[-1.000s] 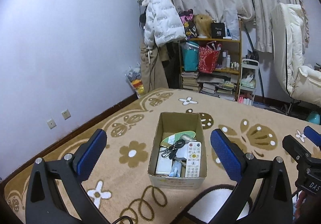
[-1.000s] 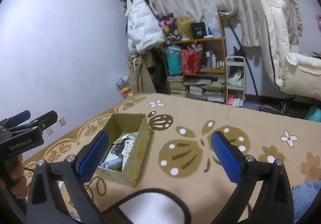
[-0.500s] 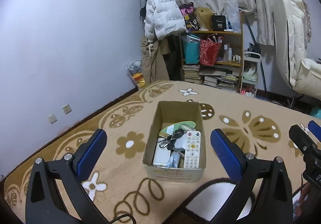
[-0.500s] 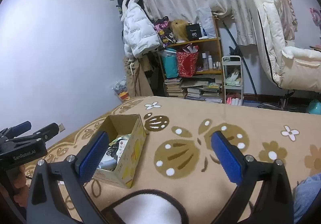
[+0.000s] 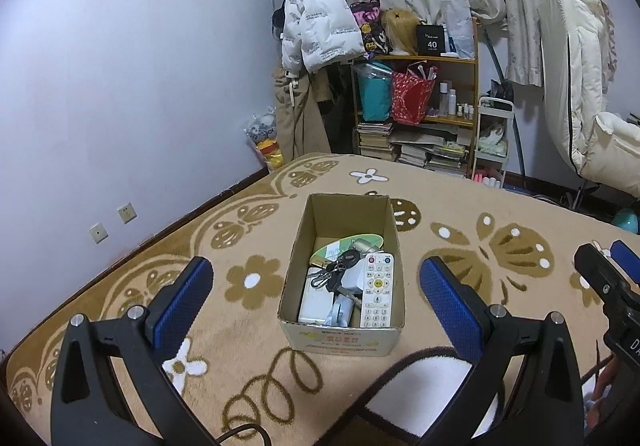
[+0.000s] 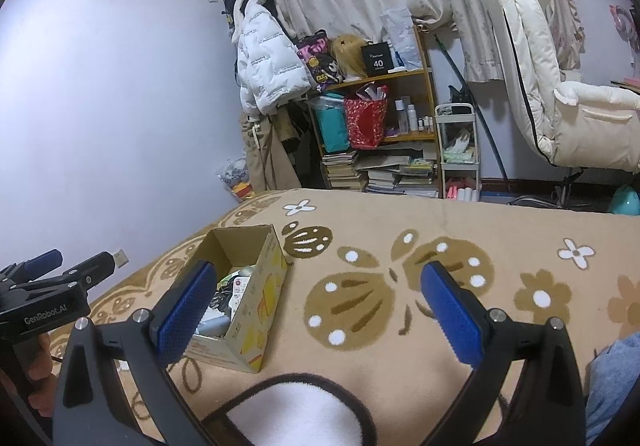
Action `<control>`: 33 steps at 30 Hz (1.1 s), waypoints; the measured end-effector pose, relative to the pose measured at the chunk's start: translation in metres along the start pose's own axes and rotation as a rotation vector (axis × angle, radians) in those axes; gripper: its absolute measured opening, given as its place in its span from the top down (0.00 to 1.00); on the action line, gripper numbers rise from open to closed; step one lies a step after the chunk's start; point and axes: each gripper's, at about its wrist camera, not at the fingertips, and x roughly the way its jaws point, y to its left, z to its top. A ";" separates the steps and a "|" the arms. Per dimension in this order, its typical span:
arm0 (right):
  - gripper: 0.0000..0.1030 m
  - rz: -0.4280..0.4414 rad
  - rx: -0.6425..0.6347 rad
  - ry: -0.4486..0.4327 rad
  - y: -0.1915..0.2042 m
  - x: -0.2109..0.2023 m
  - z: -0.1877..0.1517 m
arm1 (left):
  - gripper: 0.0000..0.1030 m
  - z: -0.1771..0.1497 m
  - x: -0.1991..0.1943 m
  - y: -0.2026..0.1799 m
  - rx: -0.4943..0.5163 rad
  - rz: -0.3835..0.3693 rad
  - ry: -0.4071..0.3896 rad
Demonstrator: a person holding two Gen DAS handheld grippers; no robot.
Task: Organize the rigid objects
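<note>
The left tool (image 5: 316, 298) is hovering with its blue pads spread wide, facing the box (image 5: 342, 338) sitting on the blanket (image 5: 240, 230). Inside the box, a remote (image 5: 377, 291) is lying beside keys (image 5: 334, 272) and a green disc (image 5: 344, 244). The right tool (image 5: 612, 282) is showing right of the box.

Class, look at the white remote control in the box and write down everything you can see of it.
The white remote control is a slim, plastic-looking bar with a red button at its far end, a round pad ringed in yellow, and rows of pale keys below. It lies face up along the right inner wall of the open cardboard box, partly resting on the bunch of keys and other clutter beside it. No gripper touches it.
</note>
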 end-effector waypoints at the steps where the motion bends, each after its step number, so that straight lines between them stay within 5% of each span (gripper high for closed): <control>1: 0.00 -0.001 0.000 -0.001 0.000 0.000 0.000 | 0.01 -0.001 0.000 0.000 0.001 0.002 0.001; 33: 0.00 -0.004 0.000 0.008 -0.002 -0.003 -0.002 | 0.01 0.001 -0.001 -0.005 0.029 0.026 0.011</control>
